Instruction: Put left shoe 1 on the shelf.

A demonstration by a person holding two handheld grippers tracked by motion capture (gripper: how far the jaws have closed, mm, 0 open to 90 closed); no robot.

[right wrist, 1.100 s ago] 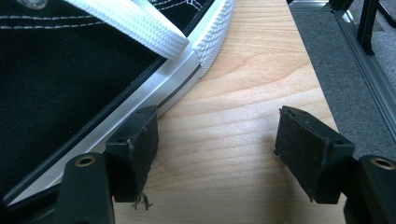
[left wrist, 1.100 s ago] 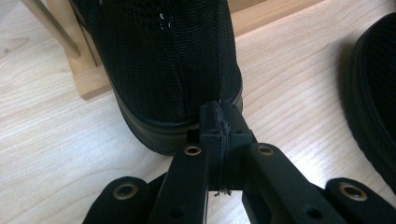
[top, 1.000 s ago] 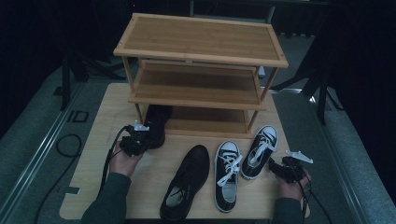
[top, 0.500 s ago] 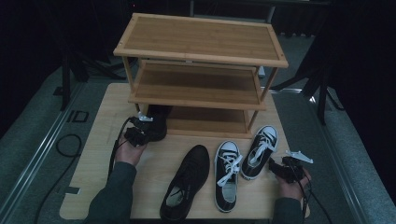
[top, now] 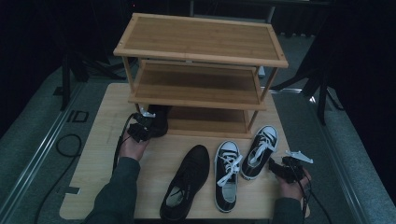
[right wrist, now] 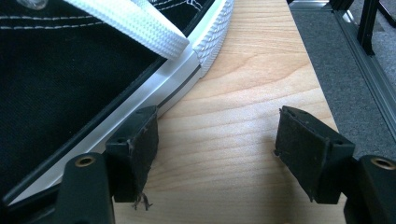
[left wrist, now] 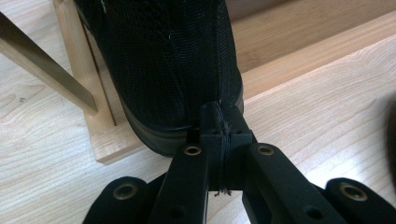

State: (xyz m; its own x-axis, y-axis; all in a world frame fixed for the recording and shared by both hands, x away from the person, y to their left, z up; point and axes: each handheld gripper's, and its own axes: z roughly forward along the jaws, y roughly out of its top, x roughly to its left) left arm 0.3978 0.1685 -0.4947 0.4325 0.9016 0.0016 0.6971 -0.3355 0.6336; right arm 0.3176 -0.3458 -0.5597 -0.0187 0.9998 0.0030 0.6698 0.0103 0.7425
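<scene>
Left gripper (left wrist: 219, 122): jaws pressed together on the heel edge of a black mesh shoe (left wrist: 163, 65), upper centre of the left gripper view. The shoe's heel overhangs the front edge of the lowest shelf of the bamboo shoe rack (left wrist: 100, 119), beside a rack post.

High view: left gripper (top: 140, 128) sits left of centre, with the black mesh shoe (top: 159, 119) at the left end of the bottom shelf of the rack (top: 201, 35).

Right gripper (right wrist: 215, 149): jaws wide apart, nothing between them, bare wooden tabletop (right wrist: 243, 93) beneath. Its left pad (right wrist: 140, 144) lies just beside the white sole of a black canvas sneaker (right wrist: 70, 70); touching or not, cannot tell.

High view alone adds the right gripper (top: 286, 169) at lower right, this sneaker (top: 259, 150), a second sneaker (top: 227, 175) and another black shoe (top: 187, 179) at lower centre.
</scene>
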